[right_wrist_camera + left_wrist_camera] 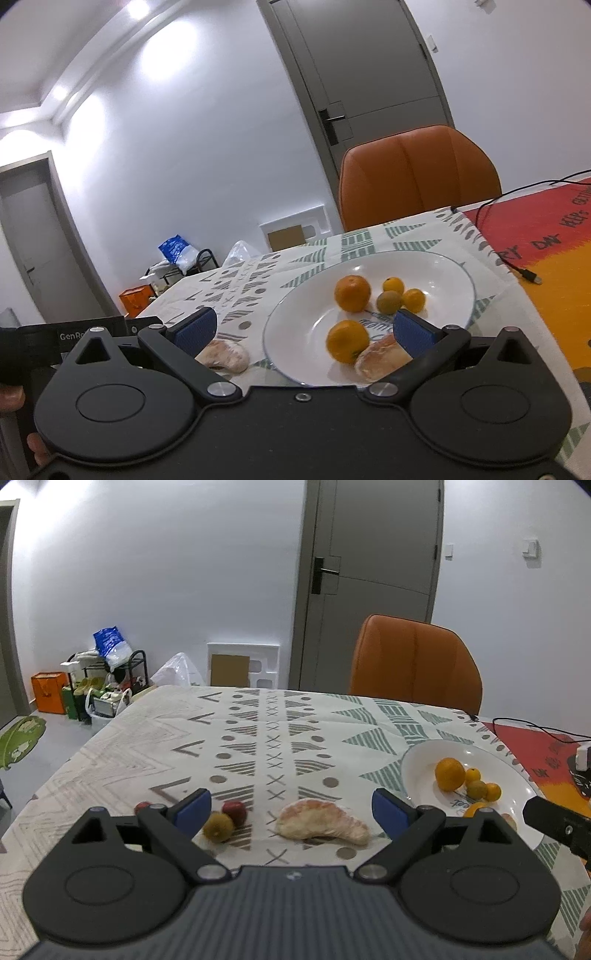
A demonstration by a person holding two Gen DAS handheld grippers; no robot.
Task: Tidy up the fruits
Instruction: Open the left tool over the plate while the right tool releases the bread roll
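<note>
Patterned cloth over table, orange chair and grey door at upper right of frame. Left tool spread wide, empty, low centre of left view, peeled pomelo segment on cloth between its tips, green fruit touching red fruit beside left tip. Right tool likewise spread, empty, over near rim of white plate with oranges and second pomelo piece.

Even, cool indoor light. Right wrist view: 3 ceiling glare patches at 10–11 o'clock wash the wall. Soft short shadows under fruit. Strong fisheye bending at edges; dark vignette corners. Slight overall softness, mild compression noise.
</note>
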